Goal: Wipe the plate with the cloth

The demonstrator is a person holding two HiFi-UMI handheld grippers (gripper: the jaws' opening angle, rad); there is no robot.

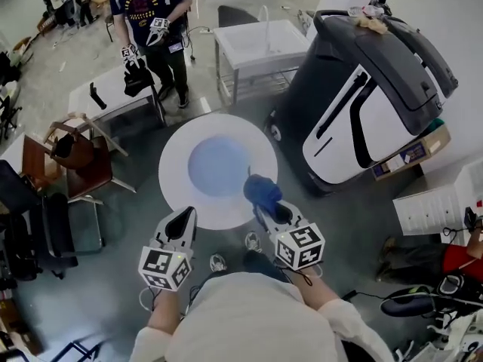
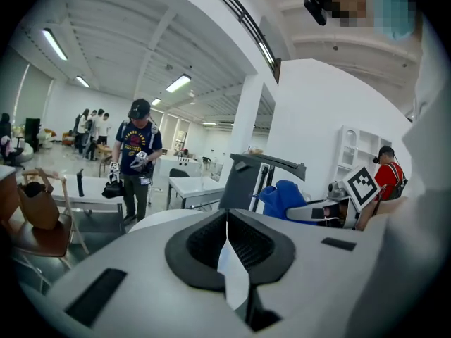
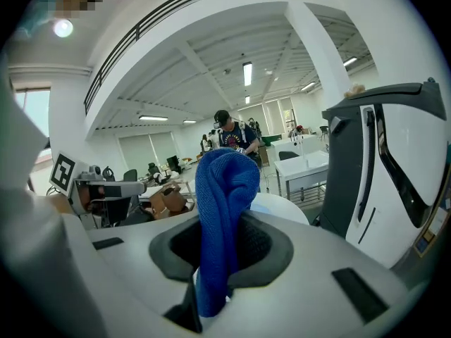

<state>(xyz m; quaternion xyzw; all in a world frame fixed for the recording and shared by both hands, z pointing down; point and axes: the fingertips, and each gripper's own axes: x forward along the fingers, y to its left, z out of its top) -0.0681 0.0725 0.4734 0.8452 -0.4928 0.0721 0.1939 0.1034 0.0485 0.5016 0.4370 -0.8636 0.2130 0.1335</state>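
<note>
Wiping seems hardly begun: left tool (image 1: 181,219) clamps the plate (image 1: 219,136) by its near rim, right tool (image 1: 266,207) pinches the blue cloth (image 1: 262,189) at the plate's right edge (contact unclear), so its whole face awaits wiping.

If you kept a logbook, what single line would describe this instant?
left gripper: shut on plate rim | right gripper: shut on cloth | cloth at plate's near edge, contact unclear

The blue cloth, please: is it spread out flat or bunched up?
Bunched up: the cloth stands as a folded wad clamped in the right hand-held gripper.
</note>
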